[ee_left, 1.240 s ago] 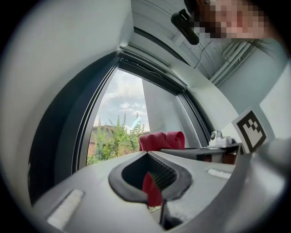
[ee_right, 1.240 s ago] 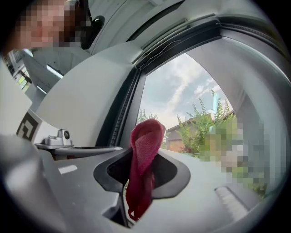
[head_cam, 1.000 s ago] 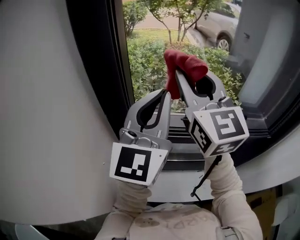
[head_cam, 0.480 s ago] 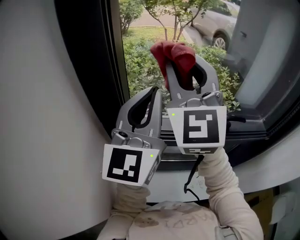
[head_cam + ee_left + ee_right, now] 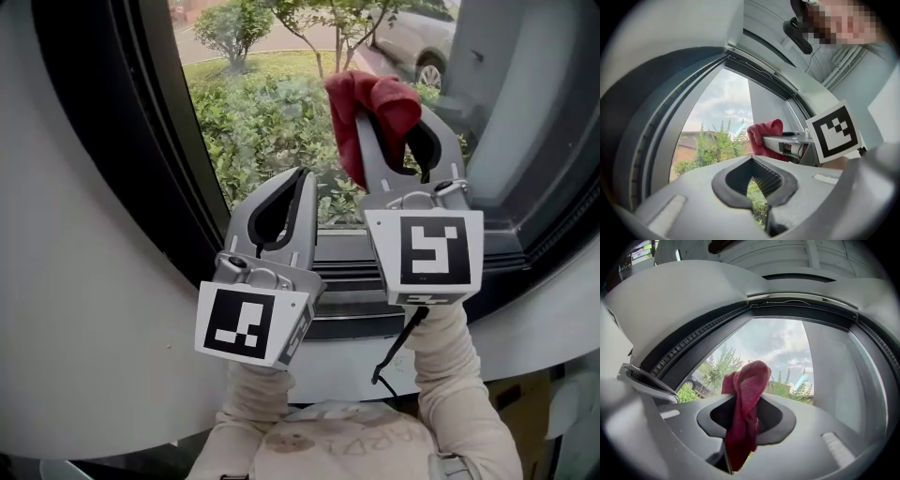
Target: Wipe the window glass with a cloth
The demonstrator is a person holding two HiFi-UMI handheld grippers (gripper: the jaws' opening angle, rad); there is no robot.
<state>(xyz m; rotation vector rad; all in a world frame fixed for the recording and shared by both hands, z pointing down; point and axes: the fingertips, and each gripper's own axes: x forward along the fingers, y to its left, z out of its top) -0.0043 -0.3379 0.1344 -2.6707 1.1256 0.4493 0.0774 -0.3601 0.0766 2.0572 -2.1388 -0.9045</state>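
A red cloth (image 5: 370, 112) is pinched in my right gripper (image 5: 380, 127), bunched above its tips and held up against the window glass (image 5: 272, 103). The right gripper view shows the red cloth (image 5: 745, 413) running down between the shut jaws, with the window glass (image 5: 787, 352) just ahead. My left gripper (image 5: 298, 183) is lower and to the left, shut with nothing in it, pointing at the glass near the lower frame. The left gripper view shows the cloth (image 5: 761, 138) and my right gripper to its right.
A dark window frame (image 5: 103, 122) curves down the left and along the bottom sill (image 5: 347, 272). A white curved wall (image 5: 66, 309) surrounds the opening. Bushes, trees and a parked car (image 5: 412, 42) lie outside. A grey panel (image 5: 534, 103) stands at right.
My right gripper has carried the cloth over the glass, first left, then back to the right and slightly higher. The head view has shifted, showing more glass on the left. The left gripper barely moved.
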